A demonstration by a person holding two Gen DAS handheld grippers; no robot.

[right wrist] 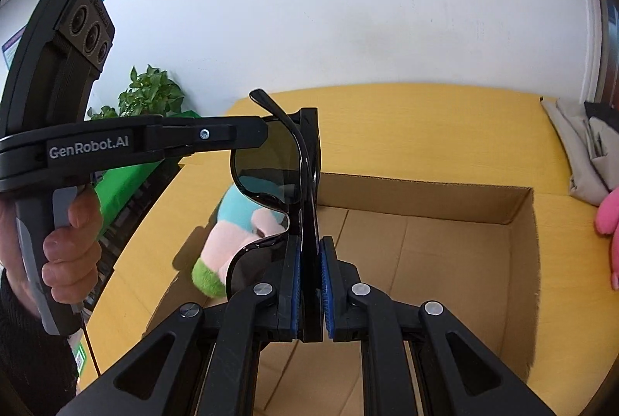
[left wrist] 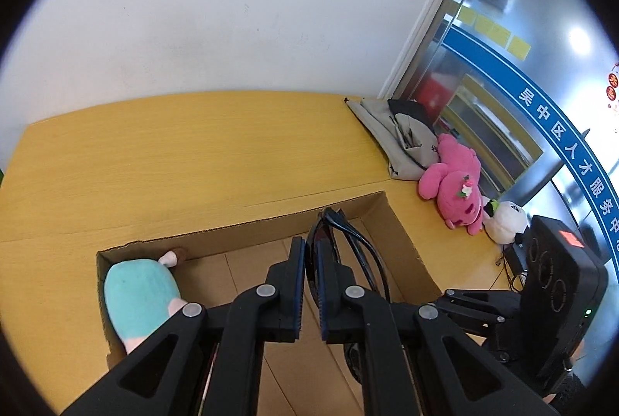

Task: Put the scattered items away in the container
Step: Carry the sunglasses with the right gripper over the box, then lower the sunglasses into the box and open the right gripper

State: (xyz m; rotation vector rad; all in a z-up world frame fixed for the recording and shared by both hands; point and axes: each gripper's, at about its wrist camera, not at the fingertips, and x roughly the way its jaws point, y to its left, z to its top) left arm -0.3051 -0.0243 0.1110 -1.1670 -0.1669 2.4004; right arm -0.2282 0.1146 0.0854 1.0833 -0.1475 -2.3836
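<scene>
The black sunglasses (right wrist: 271, 161) hang above the open cardboard box (right wrist: 425, 199), pinched at either end by the closed left gripper (left wrist: 309, 249) and closed right gripper (right wrist: 309, 246). A teal plush (left wrist: 135, 292) lies inside the box; a pink plush (left wrist: 456, 180) sits on the bench (left wrist: 193, 153) beside it.

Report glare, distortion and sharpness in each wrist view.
Left wrist view: a bright glare spot on the metal door, the table edge bowed by the fisheye, dark vignette at the corners, detail sharp. Right wrist view: even light, the sunglasses lens mirroring the plush in the box, no motion blur.
</scene>
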